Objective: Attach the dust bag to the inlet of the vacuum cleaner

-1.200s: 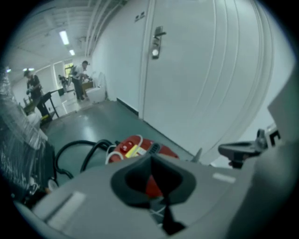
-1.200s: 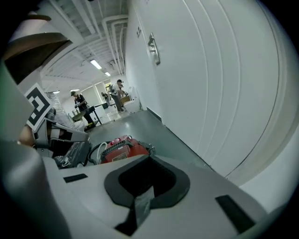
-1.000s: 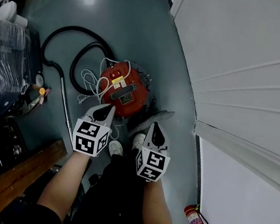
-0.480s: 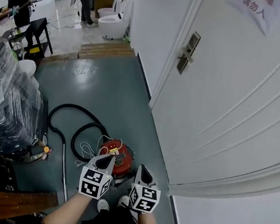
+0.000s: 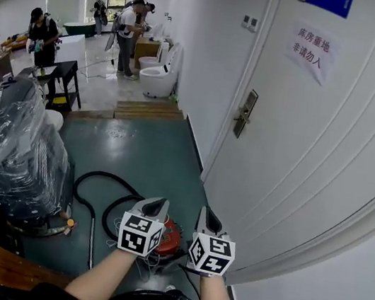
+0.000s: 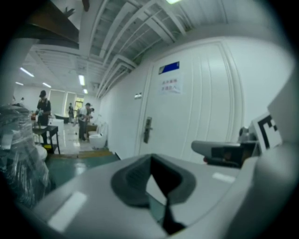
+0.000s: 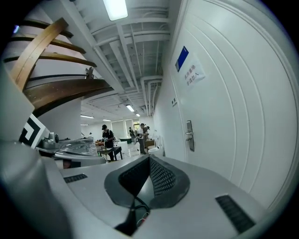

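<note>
Beside the white door (image 5: 291, 171), the left gripper (image 5: 157, 205) and right gripper (image 5: 206, 216) are both closed and empty (held side by side); the red vacuum cleaner (image 5: 172, 236) sits on the floor (image 5: 144, 152) below, partly hidden behind them

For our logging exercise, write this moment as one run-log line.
left gripper: shut, empty | right gripper: shut, empty | vacuum cleaner: on floor, untouched | hose: looped beside it | dust bag: not in view
</note>
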